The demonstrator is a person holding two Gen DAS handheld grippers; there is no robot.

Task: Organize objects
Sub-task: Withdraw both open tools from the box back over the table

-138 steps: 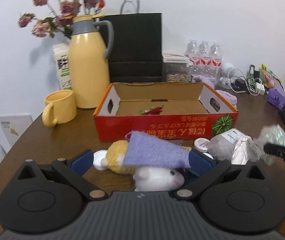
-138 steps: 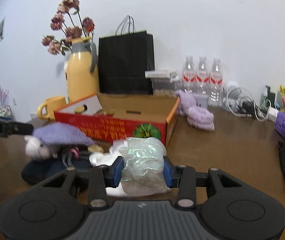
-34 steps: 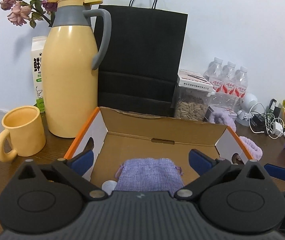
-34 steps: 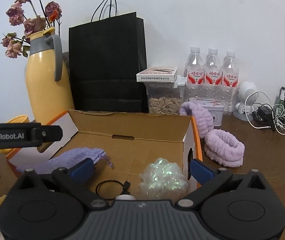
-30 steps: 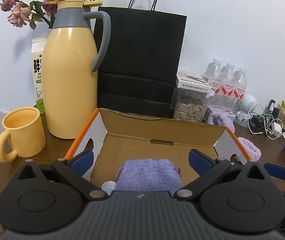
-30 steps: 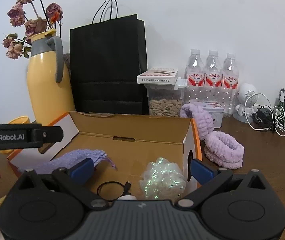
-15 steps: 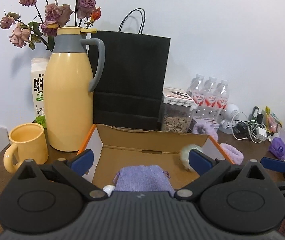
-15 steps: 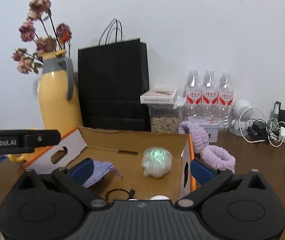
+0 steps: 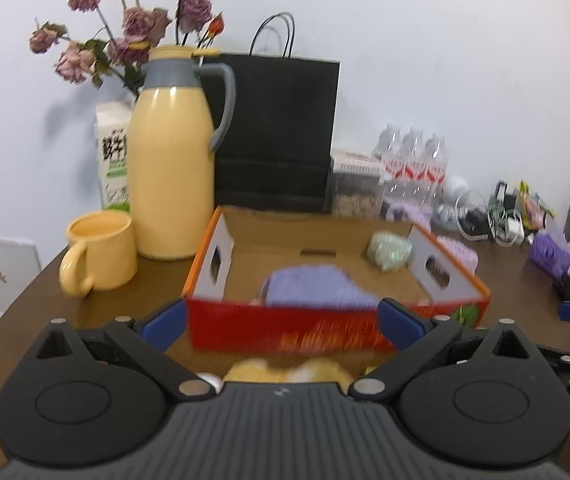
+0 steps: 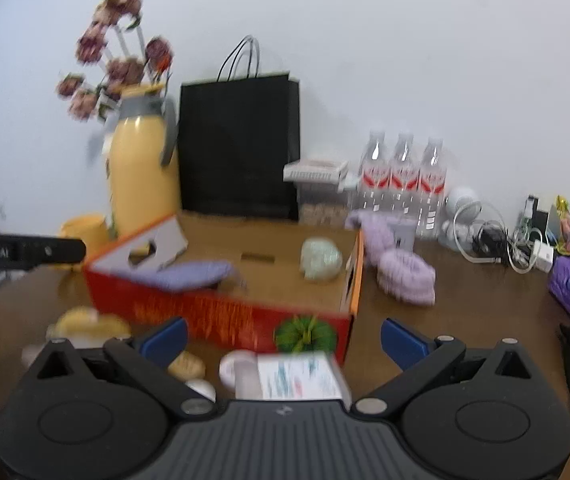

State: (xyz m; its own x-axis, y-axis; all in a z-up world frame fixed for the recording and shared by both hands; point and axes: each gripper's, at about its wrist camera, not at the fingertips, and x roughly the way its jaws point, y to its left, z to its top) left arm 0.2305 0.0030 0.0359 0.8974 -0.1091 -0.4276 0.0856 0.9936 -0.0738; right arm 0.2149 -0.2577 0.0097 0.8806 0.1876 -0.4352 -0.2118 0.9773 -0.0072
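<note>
The red cardboard box (image 9: 213, 264) stands open-topped on the brown table. Inside it lie a purple cloth pouch (image 9: 317, 290) and, at the back right corner, an iridescent plastic wad (image 9: 391, 250). My left gripper (image 9: 281, 324) is open just before the box's front wall, holding nothing, with a yellow plush toy (image 9: 285, 372) under it. In the right wrist view the box (image 10: 213, 316), pouch (image 10: 193, 274) and wad (image 10: 321, 264) show again. My right gripper (image 10: 281, 340) is open and empty above a white labelled packet (image 10: 289, 376). The plush (image 10: 89, 324) lies to its left.
A yellow thermos jug (image 9: 173, 184), yellow mug (image 9: 99, 252) and milk carton (image 9: 113, 160) stand left of the box. Behind it are a black paper bag (image 9: 277, 136) and water bottles (image 10: 403, 176). Purple headbands (image 10: 405, 276) and cables (image 10: 497, 244) lie to the right.
Both grippers have drawn back and down from over the box to in front of it. The pouch and the wad, held 4.6 s ago, stay in the box.
</note>
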